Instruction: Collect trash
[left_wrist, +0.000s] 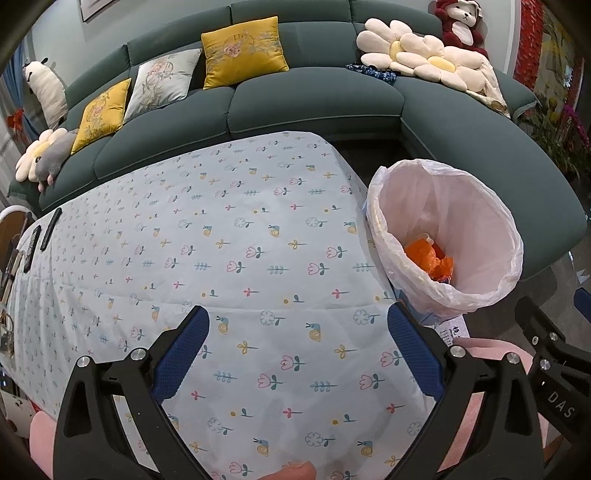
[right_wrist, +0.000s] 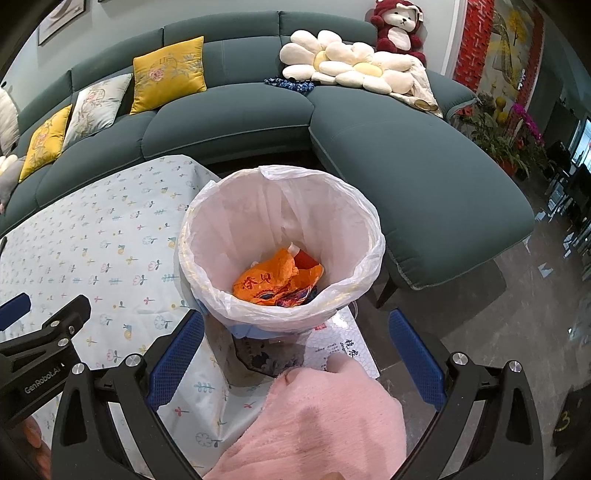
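A trash bin lined with a white bag (right_wrist: 369, 236) stands by the table's right end; it also shows in the left wrist view (left_wrist: 509, 229). Crumpled orange wrappers (right_wrist: 273, 282) lie at its bottom, also seen in the left wrist view (left_wrist: 428, 256). My right gripper (right_wrist: 295, 354) is open and empty, in front of the bin and above its near rim. My left gripper (left_wrist: 297, 350) is open and empty over the flower-print tablecloth (left_wrist: 221, 258), left of the bin.
A green sofa (left_wrist: 314, 107) with cushions wraps behind the table and bin. Remote controls (left_wrist: 50, 229) lie at the table's far left edge. A pink fluffy fabric (right_wrist: 325, 417) and a printed sheet (right_wrist: 343, 350) sit below the right gripper.
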